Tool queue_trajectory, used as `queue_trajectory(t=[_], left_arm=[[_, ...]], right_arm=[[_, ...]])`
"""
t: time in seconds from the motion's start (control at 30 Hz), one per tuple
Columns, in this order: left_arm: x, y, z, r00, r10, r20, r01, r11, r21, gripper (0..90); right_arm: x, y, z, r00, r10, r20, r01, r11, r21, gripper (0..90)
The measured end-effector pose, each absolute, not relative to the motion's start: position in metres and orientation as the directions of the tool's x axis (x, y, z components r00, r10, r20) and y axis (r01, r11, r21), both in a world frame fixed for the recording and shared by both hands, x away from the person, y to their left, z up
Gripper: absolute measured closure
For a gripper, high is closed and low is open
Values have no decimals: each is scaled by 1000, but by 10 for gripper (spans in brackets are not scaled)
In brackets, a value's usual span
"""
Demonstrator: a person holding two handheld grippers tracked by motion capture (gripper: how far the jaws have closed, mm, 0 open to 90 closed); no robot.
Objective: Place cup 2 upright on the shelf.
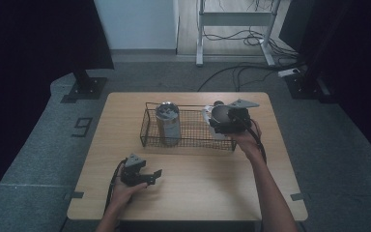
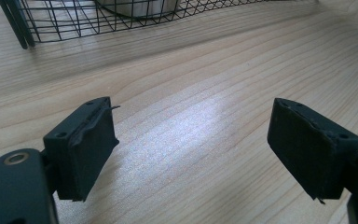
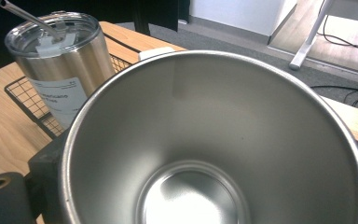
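Note:
My right gripper is shut on an empty steel cup, held over the right end of a black wire basket. In the right gripper view the cup gapes toward the camera, its rim between my right gripper's jaws. A lidded steel tumbler with a straw and a white label stands upright at the basket's left; it also appears in the right gripper view. My left gripper rests on the table near the front edge, jaws apart with nothing between them.
The wooden table has bare room in front of the basket and on both sides. The basket's mesh wall lies a short way ahead of the left gripper. A small white object shows just beyond the cup's rim. Desk legs and cables sit on the floor behind.

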State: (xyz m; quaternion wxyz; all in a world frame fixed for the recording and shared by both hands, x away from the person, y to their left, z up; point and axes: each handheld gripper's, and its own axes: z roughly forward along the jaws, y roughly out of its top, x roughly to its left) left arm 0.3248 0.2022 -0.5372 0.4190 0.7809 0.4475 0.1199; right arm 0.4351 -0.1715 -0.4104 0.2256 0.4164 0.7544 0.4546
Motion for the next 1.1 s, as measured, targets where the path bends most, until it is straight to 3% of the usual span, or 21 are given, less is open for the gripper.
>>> queue_trajectory(t=[1.1], left_arm=[[324, 200, -538, 583, 790, -190, 597, -258, 760, 153]], right_arm=[[467, -165, -440, -533, 846, 32, 473, 266, 840, 64]])
